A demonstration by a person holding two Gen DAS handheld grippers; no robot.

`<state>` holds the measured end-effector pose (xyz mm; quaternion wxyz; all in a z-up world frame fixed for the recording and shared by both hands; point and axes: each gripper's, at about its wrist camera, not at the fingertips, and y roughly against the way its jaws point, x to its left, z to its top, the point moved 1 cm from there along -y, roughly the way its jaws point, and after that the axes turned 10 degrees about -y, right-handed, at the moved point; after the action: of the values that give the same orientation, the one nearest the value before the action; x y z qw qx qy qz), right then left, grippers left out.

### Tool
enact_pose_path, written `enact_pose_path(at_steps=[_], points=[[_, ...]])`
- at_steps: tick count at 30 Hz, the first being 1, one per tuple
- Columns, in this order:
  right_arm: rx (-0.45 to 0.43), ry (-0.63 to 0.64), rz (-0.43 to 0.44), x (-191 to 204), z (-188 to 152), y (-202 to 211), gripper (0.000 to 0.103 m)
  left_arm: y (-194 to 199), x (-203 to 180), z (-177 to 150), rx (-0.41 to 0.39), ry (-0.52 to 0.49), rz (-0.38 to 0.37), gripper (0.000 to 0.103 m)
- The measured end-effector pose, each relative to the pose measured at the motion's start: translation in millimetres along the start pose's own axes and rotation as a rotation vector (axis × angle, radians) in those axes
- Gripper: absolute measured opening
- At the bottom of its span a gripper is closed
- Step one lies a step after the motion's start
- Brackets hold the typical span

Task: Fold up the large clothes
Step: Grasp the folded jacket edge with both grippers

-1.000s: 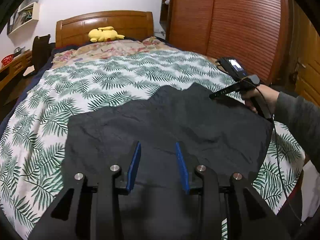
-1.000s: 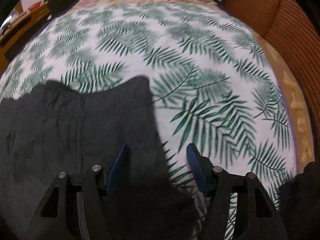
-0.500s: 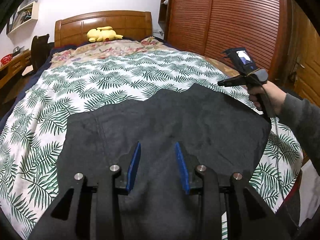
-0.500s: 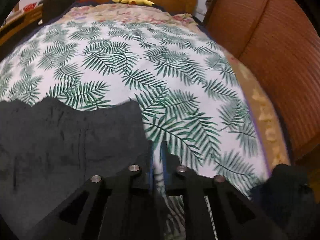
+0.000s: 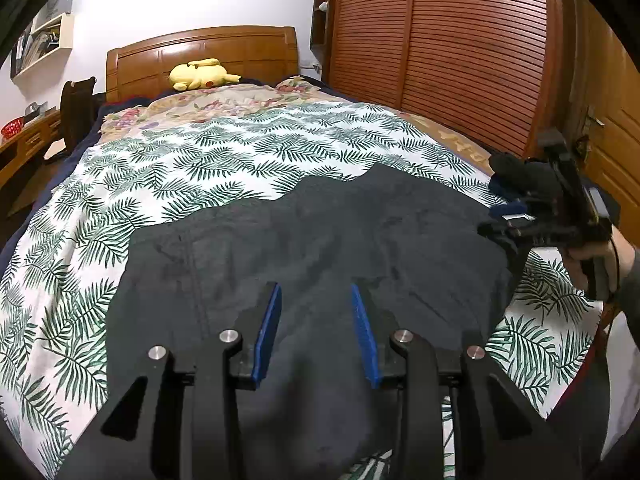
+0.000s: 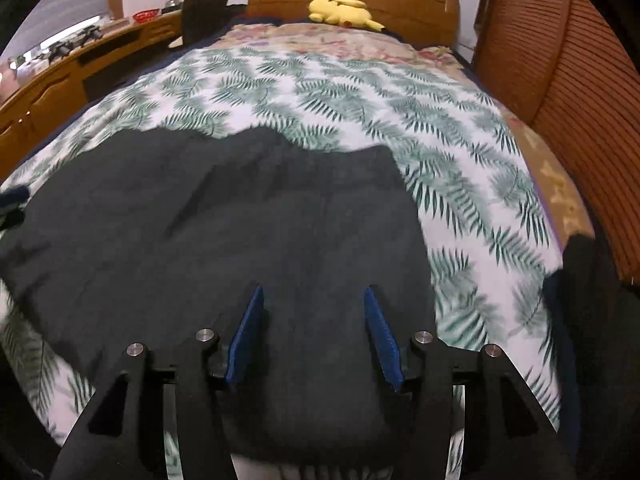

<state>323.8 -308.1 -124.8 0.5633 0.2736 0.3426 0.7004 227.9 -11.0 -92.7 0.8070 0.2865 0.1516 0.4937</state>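
Note:
A large black garment [image 5: 320,240] lies spread flat on the bed's leaf-print cover [image 5: 200,160]; it also shows in the right wrist view [image 6: 240,220]. My left gripper [image 5: 316,292] is open and empty, held just above the garment's near part. My right gripper [image 6: 314,294] is open and empty above the garment's near right part. In the left wrist view the right gripper [image 5: 508,224] shows from the side at the garment's right edge, held in a hand.
A yellow plush toy [image 5: 202,74] lies by the wooden headboard [image 5: 200,52]. A slatted wooden wardrobe [image 5: 440,48] stands along the bed's right side. A desk [image 6: 80,68] and dark chair [image 5: 78,112] stand on the left. Dark cloth [image 6: 580,280] lies at the bed's right edge.
My right gripper was open over the garment's right edge, shut half a second ago, and now is open again, drawn back and lower. The left gripper has hardly moved.

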Motion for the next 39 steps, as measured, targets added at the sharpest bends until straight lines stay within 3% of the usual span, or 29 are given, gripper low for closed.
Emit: enact_pose_path(at_steps=[3,6,9,13,21,26,39], points=[[0.015,-0.014,-0.055,-12.0,-20.6,-6.8,0.054,-0.1,-6.6,-0.5,-0.001,-0.012,0.003,0.035],[0.06,-0.112,-0.002,-34.3,-38.8,-23.8,0.055,0.2,-8.5,-3.8,0.001,-0.007,0.018,0.035],[0.034,-0.158,0.047,-44.9,-51.3,-30.6,0.057,4.4,-8.4,-14.7,0.02,0.014,0.034,0.035],[-0.003,-0.151,0.058,-44.1,-54.9,-29.8,0.058,20.6,-2.1,-30.9,0.035,0.05,0.074,0.035],[-0.039,-0.16,0.096,-48.6,-61.5,-32.7,0.058,60.8,27.3,-74.9,0.068,0.181,0.229,0.035],[-0.068,-0.154,0.089,-48.0,-64.9,-29.5,0.058,56.4,39.1,-101.4,0.14,0.23,0.276,0.036],[-0.085,-0.149,0.09,-47.8,-66.7,-26.0,0.059,51.8,43.6,-129.7,0.194,0.277,0.32,0.05]])
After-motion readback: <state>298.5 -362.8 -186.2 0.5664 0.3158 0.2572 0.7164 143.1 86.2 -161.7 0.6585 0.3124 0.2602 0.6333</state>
